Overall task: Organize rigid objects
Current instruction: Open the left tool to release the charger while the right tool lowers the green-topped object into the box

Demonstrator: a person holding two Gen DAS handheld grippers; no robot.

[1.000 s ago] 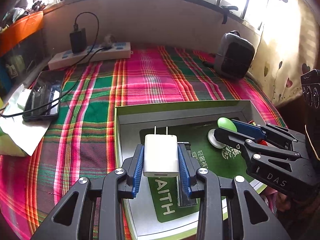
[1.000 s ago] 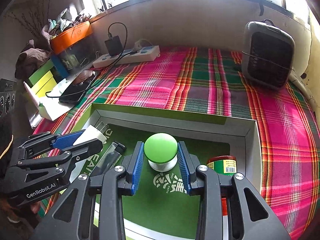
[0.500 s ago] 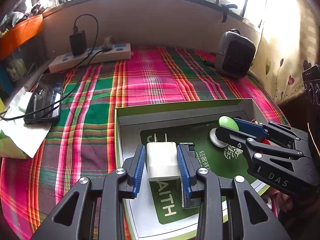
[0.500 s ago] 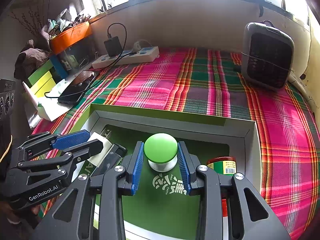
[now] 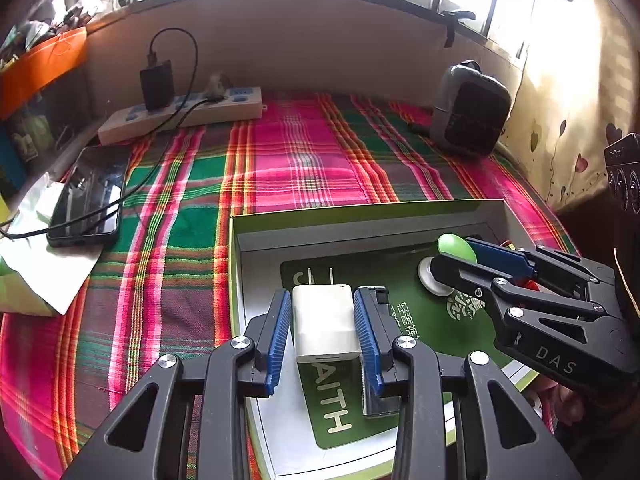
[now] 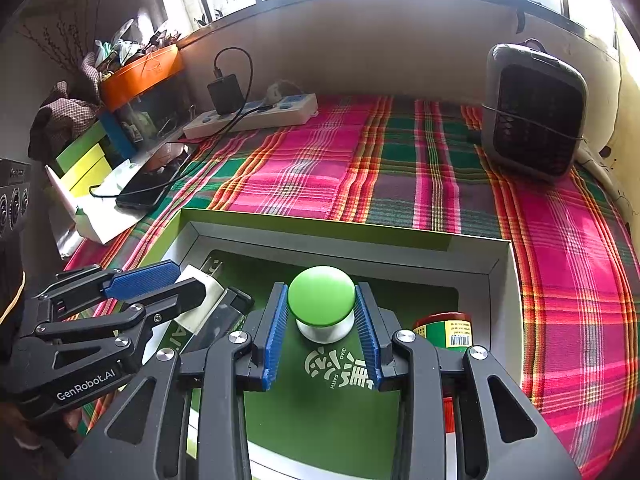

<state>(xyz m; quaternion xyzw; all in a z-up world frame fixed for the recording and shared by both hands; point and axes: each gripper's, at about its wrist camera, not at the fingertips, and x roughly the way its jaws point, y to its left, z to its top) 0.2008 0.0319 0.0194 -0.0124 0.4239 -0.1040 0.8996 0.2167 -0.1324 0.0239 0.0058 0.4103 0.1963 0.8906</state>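
A shallow open box [image 5: 360,210] with a green insert lies on the plaid cloth. My left gripper [image 5: 323,332] is shut on a white charger plug [image 5: 323,320], prongs pointing away, low over the box's left part. The right wrist view shows the same box [image 6: 320,224], with my right gripper [image 6: 320,320] shut on a green-domed, white-based knob [image 6: 321,294] that stands on the insert. Each gripper also shows in the other's view: the left gripper [image 6: 190,280] at the left edge, the right gripper [image 5: 454,254] at the right edge.
A dark flat bar [image 5: 376,360] lies beside the charger in the box, and a red-lidded green can [image 6: 444,330] sits at its right wall. Behind are a small grey heater [image 6: 534,114], a power strip [image 5: 180,114], a phone [image 5: 90,196] on its cable, and an orange bin [image 6: 140,74].
The left gripper with the charger has sunk slightly toward the box floor. The right gripper and the green knob have kept still.
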